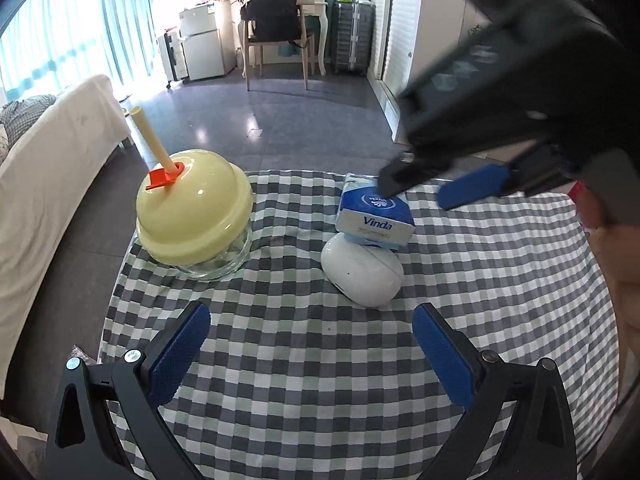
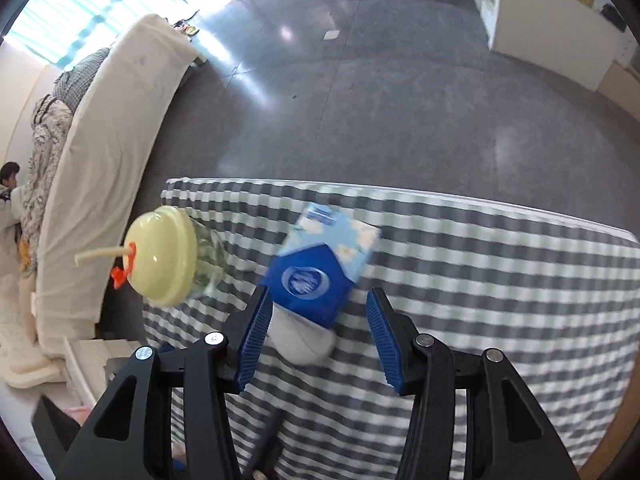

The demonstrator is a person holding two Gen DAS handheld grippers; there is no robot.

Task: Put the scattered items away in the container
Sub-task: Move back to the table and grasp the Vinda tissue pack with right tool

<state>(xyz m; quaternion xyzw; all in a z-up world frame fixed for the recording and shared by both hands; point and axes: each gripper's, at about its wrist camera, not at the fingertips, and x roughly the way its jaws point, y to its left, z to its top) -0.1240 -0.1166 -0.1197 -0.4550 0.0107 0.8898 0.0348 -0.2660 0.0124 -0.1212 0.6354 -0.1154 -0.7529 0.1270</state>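
A blue Vinda tissue pack [image 1: 374,216] lies on top of a white oval case [image 1: 362,274] on the checkered tablecloth [image 1: 304,380]. My left gripper [image 1: 310,354] is open and empty, low over the cloth just in front of the case. My right gripper [image 2: 316,338] is open and hovers above the tissue pack [image 2: 320,268] and the white case [image 2: 300,340], its jaws to either side of them. It also shows in the left wrist view [image 1: 436,190], coming in from the upper right. A glass jar with a yellow domed lid and straw [image 1: 194,216] stands at the left.
The jar also shows in the right wrist view [image 2: 168,258] near the table's left edge. A white sofa [image 1: 52,168] runs along the left of the table. The far table edge [image 2: 400,192] drops to grey floor. A chair [image 1: 276,36] stands far behind.
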